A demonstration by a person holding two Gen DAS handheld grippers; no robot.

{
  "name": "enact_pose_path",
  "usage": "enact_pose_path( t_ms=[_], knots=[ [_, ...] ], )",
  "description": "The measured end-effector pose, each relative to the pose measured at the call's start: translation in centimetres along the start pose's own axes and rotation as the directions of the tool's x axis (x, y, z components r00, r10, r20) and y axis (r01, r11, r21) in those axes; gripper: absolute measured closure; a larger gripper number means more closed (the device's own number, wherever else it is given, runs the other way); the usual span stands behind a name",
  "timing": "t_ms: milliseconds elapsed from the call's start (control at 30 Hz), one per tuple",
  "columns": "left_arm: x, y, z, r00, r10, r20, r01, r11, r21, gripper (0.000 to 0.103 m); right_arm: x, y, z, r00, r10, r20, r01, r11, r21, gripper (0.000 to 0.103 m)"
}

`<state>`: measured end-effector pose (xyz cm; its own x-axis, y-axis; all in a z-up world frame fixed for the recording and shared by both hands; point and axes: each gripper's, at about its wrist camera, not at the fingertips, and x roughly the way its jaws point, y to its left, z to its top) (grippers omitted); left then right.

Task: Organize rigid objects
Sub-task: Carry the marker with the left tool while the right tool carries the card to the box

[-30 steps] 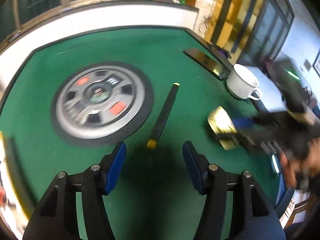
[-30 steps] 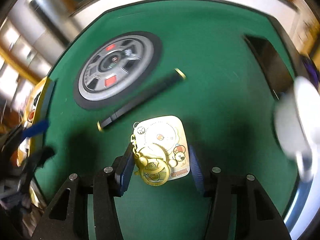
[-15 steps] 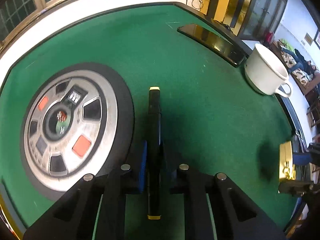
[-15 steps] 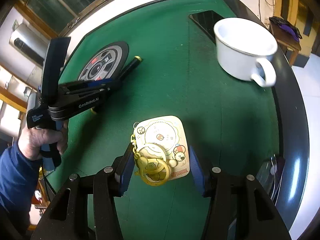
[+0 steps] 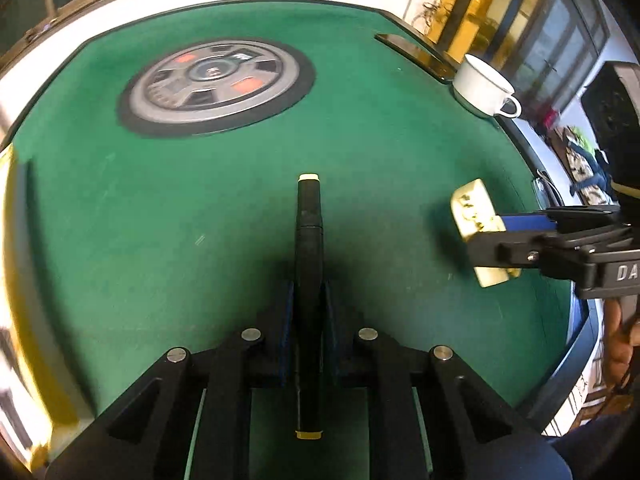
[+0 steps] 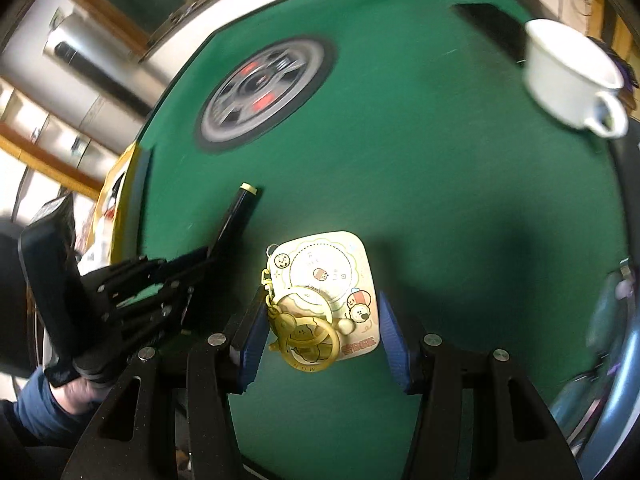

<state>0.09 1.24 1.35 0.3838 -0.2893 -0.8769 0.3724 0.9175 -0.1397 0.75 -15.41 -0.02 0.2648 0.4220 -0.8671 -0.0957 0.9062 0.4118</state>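
My left gripper [image 5: 308,308] is shut on a black marker pen [image 5: 309,248] with cream end caps, held lengthwise above the green felt table [image 5: 160,220]. The pen and left gripper also show in the right wrist view [image 6: 236,216]. My right gripper [image 6: 320,332] is shut on a cream cartoon card [image 6: 324,276] with a gold keyring [image 6: 304,340], held above the felt. That card shows in the left wrist view [image 5: 476,216] at the right, in the right gripper's blue pads.
A wheel-shaped mat [image 5: 216,80] lies at the table's far side. A white cup [image 5: 484,84] stands near the right edge beside a dark phone [image 5: 416,52]. The cup [image 6: 572,72] and mat [image 6: 264,92] show in the right wrist view too.
My left gripper closed on the pen a second ago and has since lifted it back from the wheel mat. The right gripper kept hold of the card and moved closer to the left gripper.
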Motion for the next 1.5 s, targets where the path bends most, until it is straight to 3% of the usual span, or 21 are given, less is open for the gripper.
enact_pose_path(
  t_ms=[333, 700, 1167, 1500],
  knots=[
    [-6.3, 2.2, 0.4, 0.987, 0.053, 0.149, -0.044, 0.997, -0.061, 0.091, 0.4, 7.1, 0.2, 1.0, 0.026, 0.005, -0.025, 0.99, -0.136, 0.056],
    [-11.7, 7.5, -2.5, 0.96, 0.134, 0.245, -0.095, 0.982, -0.165, 0.091, 1.4, 14.9, 0.5, 0.997, 0.068, 0.029, -0.058, 0.964, -0.258, 0.056],
    [-15.9, 14.3, -8.0, 0.935, 0.238, 0.261, -0.147, 0.934, -0.326, 0.09, 4.3, 23.3, -0.1, 0.993, 0.114, -0.013, -0.11, 0.912, -0.395, 0.056],
    [-15.9, 18.2, -9.4, 0.934, 0.268, 0.236, -0.158, 0.904, -0.398, 0.09, 7.5, 28.6, 0.4, 0.991, 0.118, -0.066, -0.136, 0.876, -0.463, 0.056]
  ],
)
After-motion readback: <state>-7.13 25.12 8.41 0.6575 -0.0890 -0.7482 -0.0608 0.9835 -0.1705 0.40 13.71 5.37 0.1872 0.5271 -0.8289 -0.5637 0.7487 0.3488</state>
